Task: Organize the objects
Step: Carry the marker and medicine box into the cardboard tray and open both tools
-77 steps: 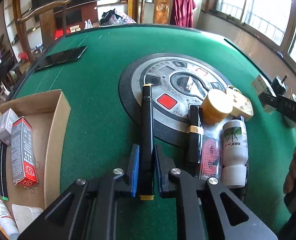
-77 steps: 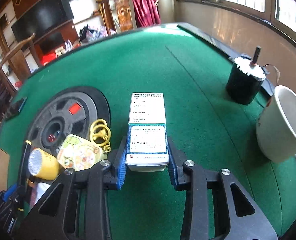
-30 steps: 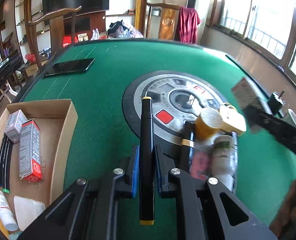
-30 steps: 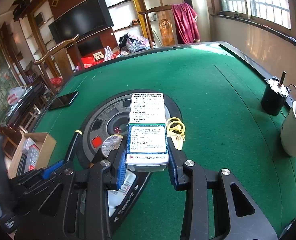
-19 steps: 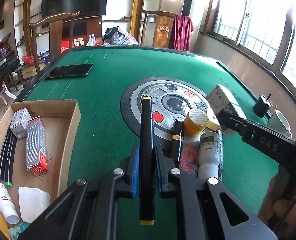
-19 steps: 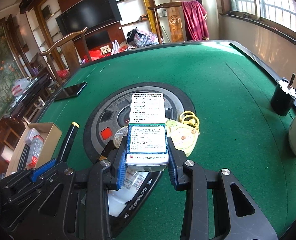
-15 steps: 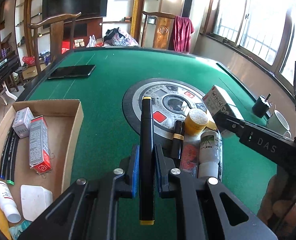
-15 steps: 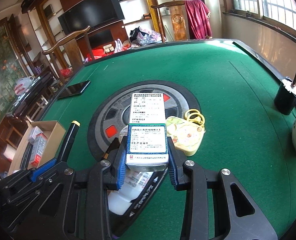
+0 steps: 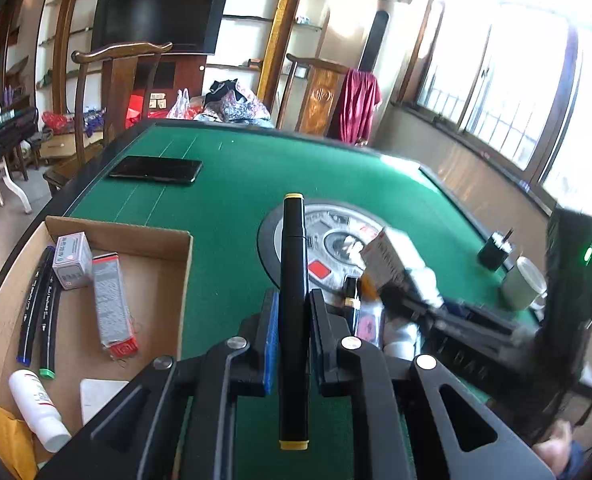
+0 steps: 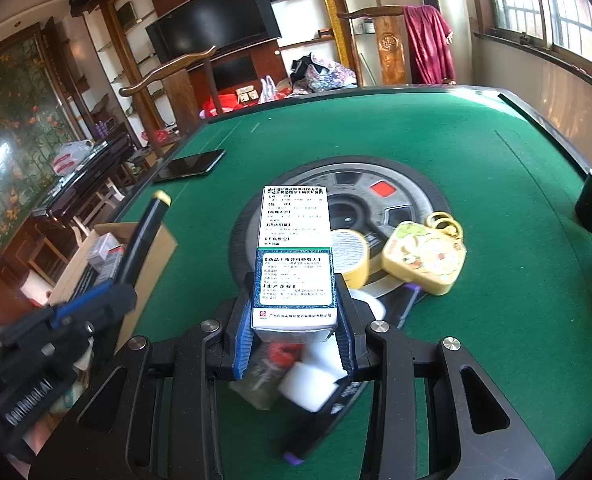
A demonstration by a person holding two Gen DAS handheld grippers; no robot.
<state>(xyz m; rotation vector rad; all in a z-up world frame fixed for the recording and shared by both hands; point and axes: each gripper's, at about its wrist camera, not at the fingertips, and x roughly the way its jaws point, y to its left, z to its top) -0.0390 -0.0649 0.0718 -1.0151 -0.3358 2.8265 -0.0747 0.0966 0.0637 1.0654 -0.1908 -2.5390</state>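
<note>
Your left hand-held gripper [image 9: 292,320] clamps the black yellow-capped marker [image 9: 293,280]; your right hand-held gripper [image 10: 294,328] clamps the white printed medicine carton [image 10: 296,256], both lifted for carrying to the open brown cardboard box [image 9: 152,276] at nine o'clock.

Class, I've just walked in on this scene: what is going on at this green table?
A person is tidying the table with a handheld gripper in each hand. The left gripper has its jaws shut on a black marker with yellow ends; the right gripper is clamped on a white medicine box. Both are held above the felt. A cardboard box at the table's left edge already holds markers, small cartons and a bottle. A yellow case, a tape roll and more items lie by the centre disc.
</note>
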